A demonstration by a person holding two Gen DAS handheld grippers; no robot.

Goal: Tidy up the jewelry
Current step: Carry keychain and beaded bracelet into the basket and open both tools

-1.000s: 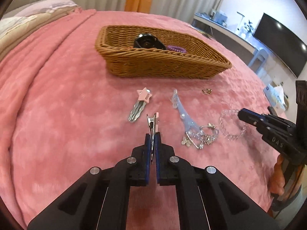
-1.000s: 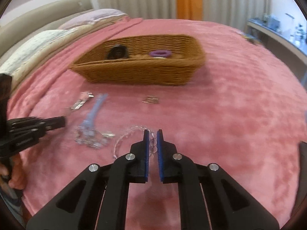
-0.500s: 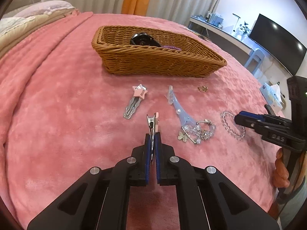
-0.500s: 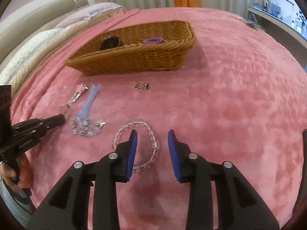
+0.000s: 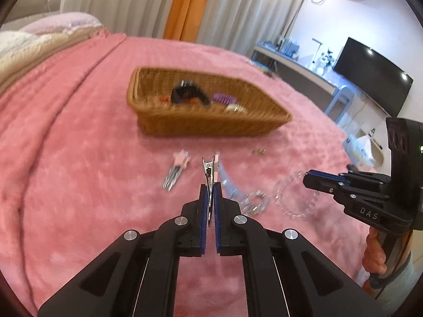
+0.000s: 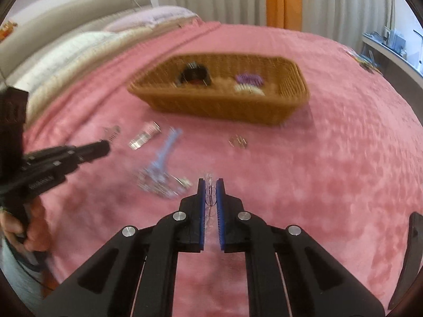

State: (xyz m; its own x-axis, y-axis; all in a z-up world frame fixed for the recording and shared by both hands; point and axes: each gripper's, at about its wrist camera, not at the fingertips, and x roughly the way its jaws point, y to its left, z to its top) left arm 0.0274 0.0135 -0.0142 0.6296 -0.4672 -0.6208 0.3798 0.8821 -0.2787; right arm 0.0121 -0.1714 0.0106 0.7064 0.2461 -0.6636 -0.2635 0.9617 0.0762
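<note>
Bed (image 5: 66, 145): covered in pink plush blanket, pillows at the far left edge.

Wicker basket (image 5: 211, 126): rectangular, on the blanket at mid-bed; contains black hair claw (image 5: 186, 95), purple scrunchie (image 5: 223, 97) and a pale item, blurred.

Left gripper (image 5: 210, 192): black with blue pads, clamped together on metal alligator clip (image 5: 210, 171), pink-backed, clip protruding forward past the fingertips, raised above the blanket.

Right gripper (image 6: 211, 185): same make, clamped on clear bead bracelet (image 5: 293, 198); beads visible between the pads, the loop hanging below.

Blue hair clip (image 6: 168, 150): flat on the blanket between the grippers, near end lying against silver charm cluster (image 6: 164, 185).

Pink star hair clip (image 5: 175, 169): on the blanket, left of the held clip, in front of the basket.

Small gold piece (image 6: 238, 141): alone on the blanket near the basket's front wall; kind not discernible.
</note>
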